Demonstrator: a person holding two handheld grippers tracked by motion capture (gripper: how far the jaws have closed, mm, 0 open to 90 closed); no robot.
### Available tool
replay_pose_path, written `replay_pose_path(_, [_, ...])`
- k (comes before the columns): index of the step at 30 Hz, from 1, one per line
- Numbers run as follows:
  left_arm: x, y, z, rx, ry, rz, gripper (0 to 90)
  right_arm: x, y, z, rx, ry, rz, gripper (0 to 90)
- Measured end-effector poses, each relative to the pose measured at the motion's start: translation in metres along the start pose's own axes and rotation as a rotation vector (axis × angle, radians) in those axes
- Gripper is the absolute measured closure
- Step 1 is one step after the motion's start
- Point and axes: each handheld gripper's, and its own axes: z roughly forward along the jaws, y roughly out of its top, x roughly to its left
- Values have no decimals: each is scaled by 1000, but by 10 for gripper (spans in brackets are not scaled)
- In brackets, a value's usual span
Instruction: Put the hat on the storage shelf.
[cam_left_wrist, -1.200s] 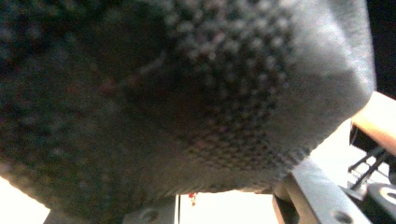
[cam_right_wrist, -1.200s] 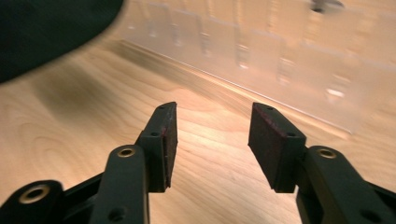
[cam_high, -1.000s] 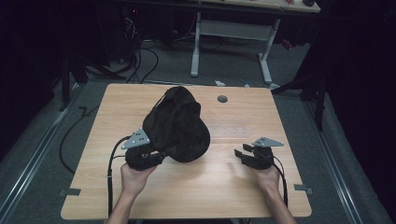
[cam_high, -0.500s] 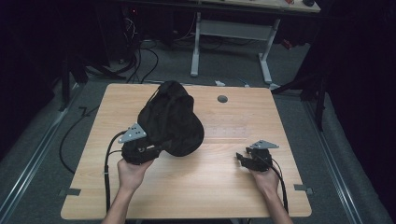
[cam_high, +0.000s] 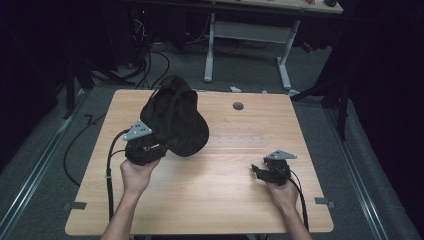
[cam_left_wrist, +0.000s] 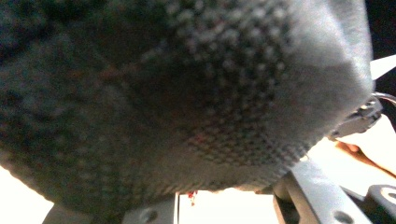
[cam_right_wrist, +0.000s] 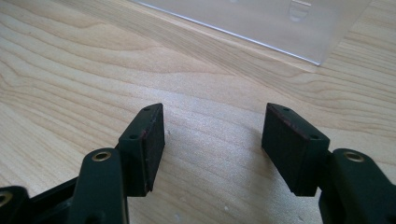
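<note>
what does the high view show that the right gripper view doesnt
The high view alone shows the dark bundled cloth bag lifted over the table by the left gripper, both of the person's hands, the round grey grommet in the tabletop, and the floor cables. The right gripper view alone shows the right gripper up close: its black jaws stand apart with bare wood between them, and a clear plastic sheet lies flat ahead of them. Both show the light wooden table and the right gripper low over it.
</note>
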Motion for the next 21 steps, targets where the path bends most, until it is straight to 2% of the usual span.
replay_pose_path(4, [2, 8, 4, -8, 30, 8, 699, 1, 0, 0, 1, -2, -1, 392])
replay_pose_path(9, [1, 13, 12, 1, 76, 54, 698, 1, 0, 0, 1, -2, -2, 392])
replay_pose_path(21, [7, 11, 36, 24, 178, 91, 696, 0, 0, 0, -1, -3, -5, 391])
